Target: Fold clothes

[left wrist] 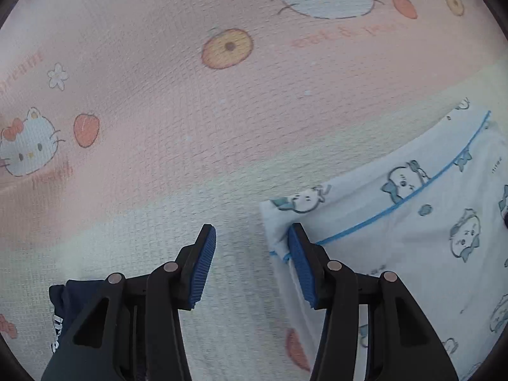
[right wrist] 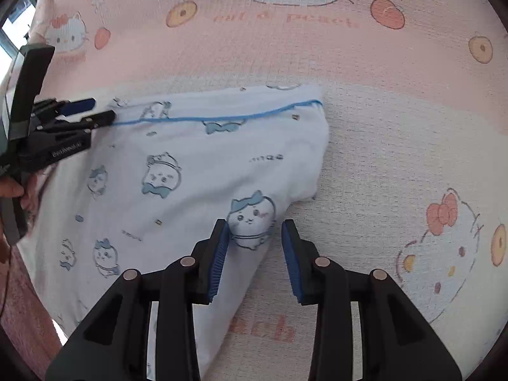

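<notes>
White garment (right wrist: 190,165) with blue cartoon print and blue piping lies flat on pink-and-cream cat-print blanket (right wrist: 381,127), folded into rough rectangle, one corner pointing toward right wrist camera. Left gripper (left wrist: 252,238): jaws apart, nothing pinched; right finger sits over garment's corner edge near the piping, left finger over bare blanket; contact with cloth unclear. Same gripper visible in right wrist view at far left, fingertips at garment's upper-left corner, beside the piping line. Right gripper (right wrist: 255,227): jaws moderately apart, not clamped; left pad (right wrist: 219,263) over the garment's near edge at a cartoon face, right pad over bare blanket, garment edge running into the gap between them. No visible pinch or lifted cloth on either side. Dark navy item (left wrist: 63,304) with white lettering partly hidden behind left gripper's body, lower left of left wrist view, well apart from garment. Bit of a hand (right wrist: 9,187) at left edge of right wrist view, gripping the left tool's handle.
</notes>
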A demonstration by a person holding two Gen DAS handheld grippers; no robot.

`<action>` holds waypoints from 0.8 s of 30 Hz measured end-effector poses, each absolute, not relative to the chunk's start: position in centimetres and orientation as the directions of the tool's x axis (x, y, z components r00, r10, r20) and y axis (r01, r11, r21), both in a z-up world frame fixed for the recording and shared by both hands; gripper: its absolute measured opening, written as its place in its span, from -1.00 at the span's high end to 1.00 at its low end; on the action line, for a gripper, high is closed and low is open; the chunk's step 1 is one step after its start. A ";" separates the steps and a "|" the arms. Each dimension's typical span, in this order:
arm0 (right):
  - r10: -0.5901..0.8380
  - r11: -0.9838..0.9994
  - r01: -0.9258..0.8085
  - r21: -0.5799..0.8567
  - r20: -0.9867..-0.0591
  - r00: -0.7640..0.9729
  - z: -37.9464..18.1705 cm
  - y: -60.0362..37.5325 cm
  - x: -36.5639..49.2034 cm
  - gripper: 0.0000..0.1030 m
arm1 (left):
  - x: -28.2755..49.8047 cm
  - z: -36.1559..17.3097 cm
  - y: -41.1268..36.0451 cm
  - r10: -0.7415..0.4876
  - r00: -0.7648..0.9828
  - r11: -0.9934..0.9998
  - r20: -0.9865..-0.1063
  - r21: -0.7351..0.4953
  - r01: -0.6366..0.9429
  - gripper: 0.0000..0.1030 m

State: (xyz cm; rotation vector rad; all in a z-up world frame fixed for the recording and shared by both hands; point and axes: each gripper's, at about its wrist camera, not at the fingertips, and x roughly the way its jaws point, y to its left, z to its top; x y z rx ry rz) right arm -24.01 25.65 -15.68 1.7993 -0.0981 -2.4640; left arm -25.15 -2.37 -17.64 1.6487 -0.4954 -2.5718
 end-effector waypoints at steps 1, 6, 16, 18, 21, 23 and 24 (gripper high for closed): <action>-0.098 -0.995 0.036 0.091 -0.943 -0.318 -15.2 26.1 -24.1 0.32 | -25.3 -17.2 -3.2 -0.243 -0.443 -0.945 -0.863 0.314 -0.093 0.02; -0.095 -0.995 0.037 0.088 -0.893 -0.441 -12.3 27.9 -26.5 0.24 | -24.3 -15.2 -4.2 0.003 -0.500 -0.992 -0.866 0.060 -0.110 0.02; -0.073 -0.991 -0.071 0.113 -0.907 -0.415 -13.5 29.8 -28.8 0.22 | -21.2 -15.8 2.4 -0.007 -0.454 -0.913 -0.891 0.191 -0.360 0.02; -0.167 -0.978 -0.052 0.202 -0.908 -0.385 -13.0 28.3 -26.2 0.19 | -18.2 -16.1 4.8 0.075 -0.414 -0.869 -0.907 0.144 -0.473 0.02; -0.264 -0.955 -0.046 0.292 -0.912 -0.315 -13.3 25.5 -21.7 0.20 | -14.7 -17.1 6.3 0.083 -0.347 -0.858 -0.934 0.111 -0.502 0.02; -0.274 -0.954 -0.043 0.296 -0.924 -0.266 -14.2 23.8 -18.8 0.20 | -13.2 -18.1 5.5 0.005 -0.304 -0.879 -0.953 0.141 -0.456 0.02; -0.271 -0.956 -0.042 0.289 -0.931 -0.246 -14.8 23.1 -17.6 0.20 | -12.4 -18.2 5.1 -0.023 -0.302 -0.881 -0.953 0.162 -0.445 0.02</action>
